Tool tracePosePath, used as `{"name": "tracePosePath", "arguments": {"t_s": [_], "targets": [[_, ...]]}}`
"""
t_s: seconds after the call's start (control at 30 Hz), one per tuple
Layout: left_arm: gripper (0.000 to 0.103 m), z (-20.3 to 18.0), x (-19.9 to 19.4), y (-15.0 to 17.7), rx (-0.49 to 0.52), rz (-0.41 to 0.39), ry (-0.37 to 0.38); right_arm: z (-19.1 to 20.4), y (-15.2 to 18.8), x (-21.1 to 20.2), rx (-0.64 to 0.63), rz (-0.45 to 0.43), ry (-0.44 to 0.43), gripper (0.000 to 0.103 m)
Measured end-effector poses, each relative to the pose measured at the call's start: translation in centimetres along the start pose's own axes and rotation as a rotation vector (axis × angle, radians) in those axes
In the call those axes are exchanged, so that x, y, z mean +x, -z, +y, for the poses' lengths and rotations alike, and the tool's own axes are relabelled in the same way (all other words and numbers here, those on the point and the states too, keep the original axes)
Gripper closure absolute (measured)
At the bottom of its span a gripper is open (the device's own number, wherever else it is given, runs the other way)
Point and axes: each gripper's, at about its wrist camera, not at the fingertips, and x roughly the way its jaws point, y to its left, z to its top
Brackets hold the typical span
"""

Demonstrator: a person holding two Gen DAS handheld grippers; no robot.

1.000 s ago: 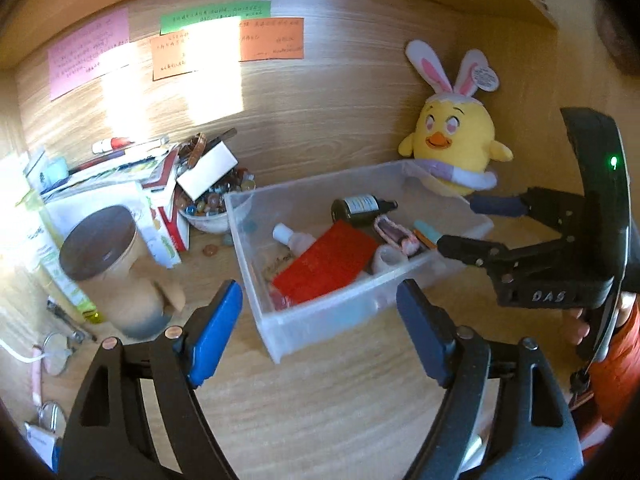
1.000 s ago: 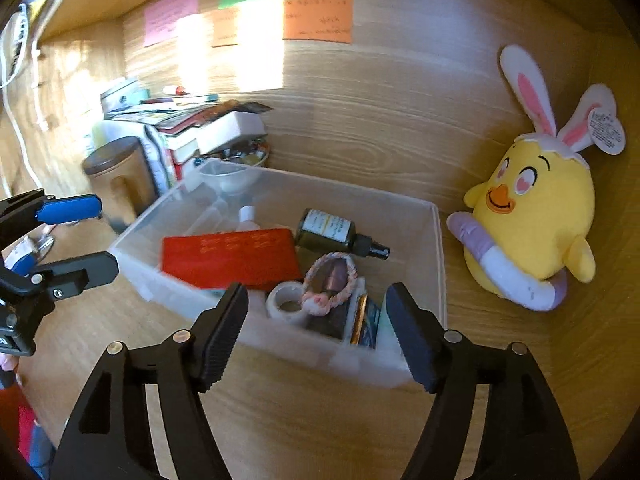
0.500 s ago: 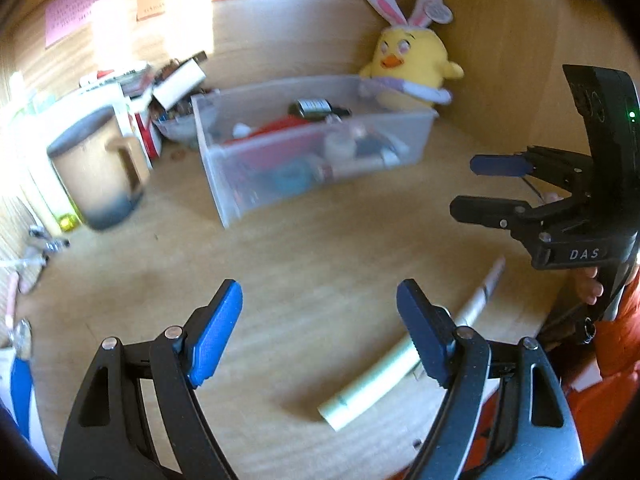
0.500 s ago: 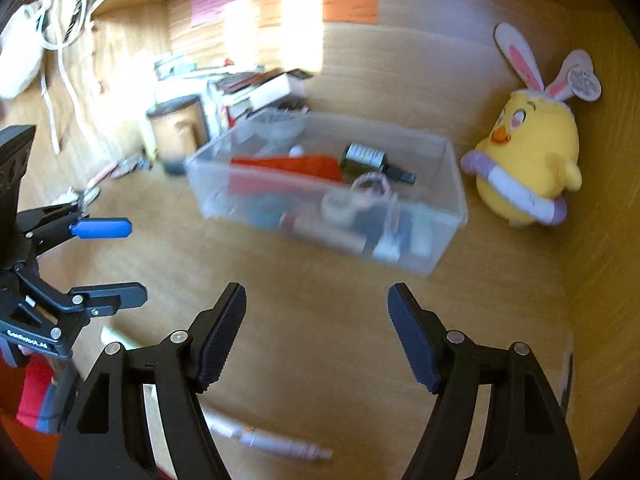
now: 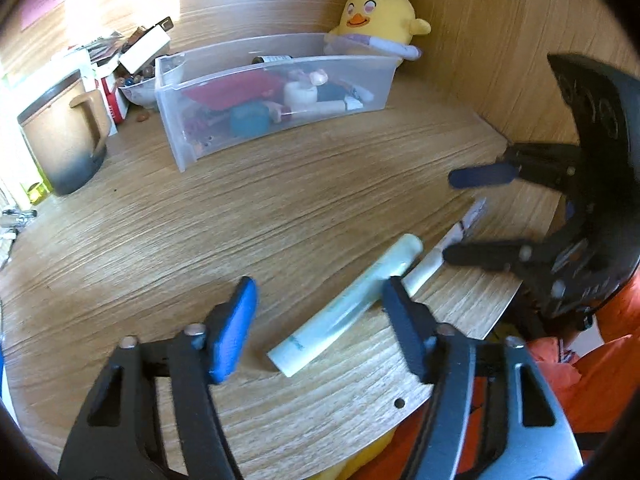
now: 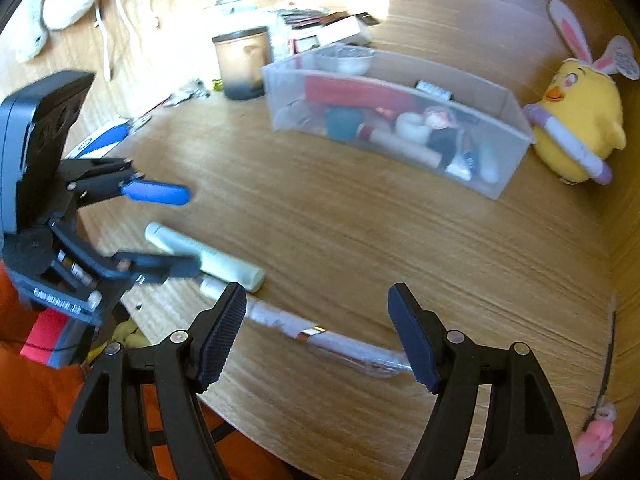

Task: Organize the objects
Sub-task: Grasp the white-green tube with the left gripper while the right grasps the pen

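Pale green plastic — a slim tube (image 5: pixel 348 308) — is seen lying flat between the jaws of the left gripper (image 5: pixel 320 328), which have just been closing but are not yet pressed on it. A white pen-like stick (image 6: pixel 320 332) is framed by the right gripper (image 6: pixel 316 332), held wide and empty. Both are judged light, stiff, slippery — best taken mid-length.

no text sharp enough to read
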Motion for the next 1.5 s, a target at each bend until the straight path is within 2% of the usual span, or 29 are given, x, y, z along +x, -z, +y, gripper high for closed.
{"name": "tracePosePath", "arguments": {"t_s": [0.03,0.27,0.37,0.47,0.57,1.0,1.5], "targets": [[0.053,0.1,0.1,-0.1,-0.004,0.002,0.003,0.2,0.1,0.2,-0.011,0.007,-0.006,0.033],[0.077,0.5,0.7,-0.5,-0.014,-0.005,-0.056,1.3,0.3,1.2,-0.065,0.019,0.014,0.036],[0.088,1.4,0.7,-0.6,-0.053,-0.005,-0.066,1.1,0.3,1.2,-0.06,0.009,0.019,0.063],[0.088,1.6,0.7,-0.6,-0.066,-0.006,-0.082,0.5,-0.1,1.3,-0.017,0.003,0.064,0.085],[0.088,1.5,0.8,-0.7,-0.058,-0.002,-0.089,-0.6,-0.2,1.3,0.04,0.001,0.06,0.093],[0.088,1.7,1.7,-2.5,-0.048,-0.024,-0.105,-1.0,-1.4,2.0,0.123,-0.042,0.061,0.093],[0.088,2.2,-1.7,-8.2,-0.087,-0.221,-0.093,-4.4,-6.4,-1.7,0.22,-0.24,0.062,0.093]]}}
